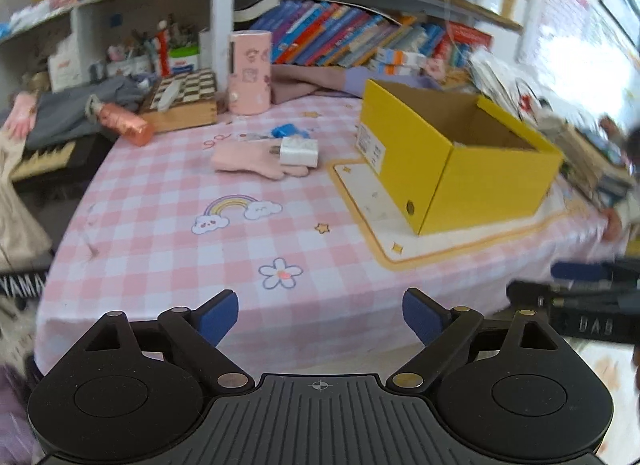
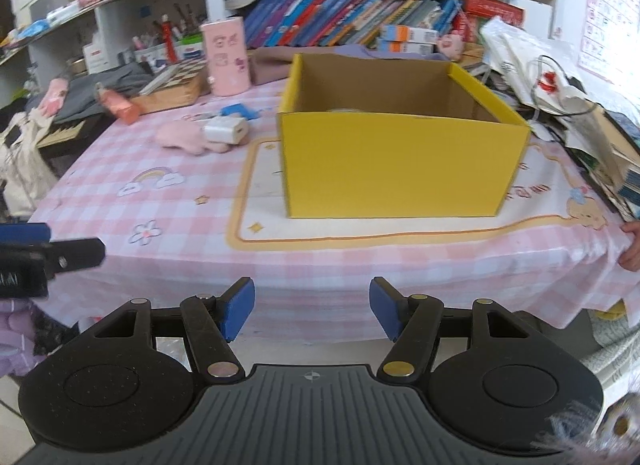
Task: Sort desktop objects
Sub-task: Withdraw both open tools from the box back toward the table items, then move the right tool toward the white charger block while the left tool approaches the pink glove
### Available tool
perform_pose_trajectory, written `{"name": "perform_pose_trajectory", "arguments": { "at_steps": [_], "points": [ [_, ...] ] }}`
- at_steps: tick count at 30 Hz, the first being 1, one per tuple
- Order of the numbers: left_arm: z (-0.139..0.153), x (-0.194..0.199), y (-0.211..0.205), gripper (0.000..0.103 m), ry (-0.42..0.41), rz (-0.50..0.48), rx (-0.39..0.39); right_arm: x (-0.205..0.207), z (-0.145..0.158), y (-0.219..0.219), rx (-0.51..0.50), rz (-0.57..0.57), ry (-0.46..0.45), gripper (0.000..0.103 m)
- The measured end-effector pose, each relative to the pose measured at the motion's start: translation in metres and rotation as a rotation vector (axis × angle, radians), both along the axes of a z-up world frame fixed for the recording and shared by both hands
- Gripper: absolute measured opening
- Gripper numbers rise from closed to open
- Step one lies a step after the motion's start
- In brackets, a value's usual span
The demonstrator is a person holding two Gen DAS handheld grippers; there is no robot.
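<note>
An open yellow cardboard box [image 1: 460, 169] [image 2: 400, 165] stands on a white mat on the pink checked tablecloth. To its left lie a pink glove [image 1: 252, 159] [image 2: 180, 137], a white charger block [image 1: 299, 152] [image 2: 226, 130] resting on the glove, and a blue object [image 1: 289, 131] [image 2: 239, 110] behind them. My left gripper [image 1: 320, 317] is open and empty at the table's near edge. My right gripper [image 2: 312, 313] is open and empty, in front of the box at the near edge.
A pink cylinder [image 1: 250, 73] [image 2: 225, 59], a chessboard box [image 1: 182, 99] and an orange-pink bottle [image 1: 124, 125] stand at the back left. Books line the shelf behind. Bags and papers [image 2: 560, 97] pile at the right. Someone's fingers [image 2: 632, 245] hold the cloth's right edge.
</note>
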State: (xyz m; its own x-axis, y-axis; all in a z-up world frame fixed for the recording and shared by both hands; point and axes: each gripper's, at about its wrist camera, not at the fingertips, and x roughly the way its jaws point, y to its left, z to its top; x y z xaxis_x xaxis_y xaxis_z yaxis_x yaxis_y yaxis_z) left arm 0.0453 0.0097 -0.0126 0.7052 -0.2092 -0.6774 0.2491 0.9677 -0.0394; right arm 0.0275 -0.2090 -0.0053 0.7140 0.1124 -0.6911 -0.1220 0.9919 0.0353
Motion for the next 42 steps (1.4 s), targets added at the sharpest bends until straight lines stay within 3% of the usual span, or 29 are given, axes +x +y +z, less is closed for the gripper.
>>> {"name": "perform_pose_trajectory", "arguments": {
  "at_steps": [2, 8, 21, 25, 42],
  "points": [
    [0.000, -0.001, 0.002, 0.092, -0.020, -0.001, 0.026, 0.001, 0.001, 0.007, -0.008, 0.019, -0.005, 0.061],
    [0.000, -0.003, 0.016, 0.092, -0.028, 0.066, -0.024, 0.001, 0.001, 0.025, -0.012, 0.036, -0.010, 0.061],
    [0.003, 0.003, 0.038, 0.093, -0.067, 0.137, -0.020, 0.019, 0.006, 0.059, -0.037, 0.141, -0.034, 0.061],
    [0.001, 0.013, 0.041, 0.093, -0.065, 0.164, -0.033, 0.031, 0.005, 0.065, -0.032, 0.165, -0.036, 0.061],
    [-0.014, 0.091, 0.052, 0.093, -0.002, 0.220, 0.053, 0.123, -0.005, 0.088, -0.004, 0.213, -0.039, 0.064]
  ]
}}
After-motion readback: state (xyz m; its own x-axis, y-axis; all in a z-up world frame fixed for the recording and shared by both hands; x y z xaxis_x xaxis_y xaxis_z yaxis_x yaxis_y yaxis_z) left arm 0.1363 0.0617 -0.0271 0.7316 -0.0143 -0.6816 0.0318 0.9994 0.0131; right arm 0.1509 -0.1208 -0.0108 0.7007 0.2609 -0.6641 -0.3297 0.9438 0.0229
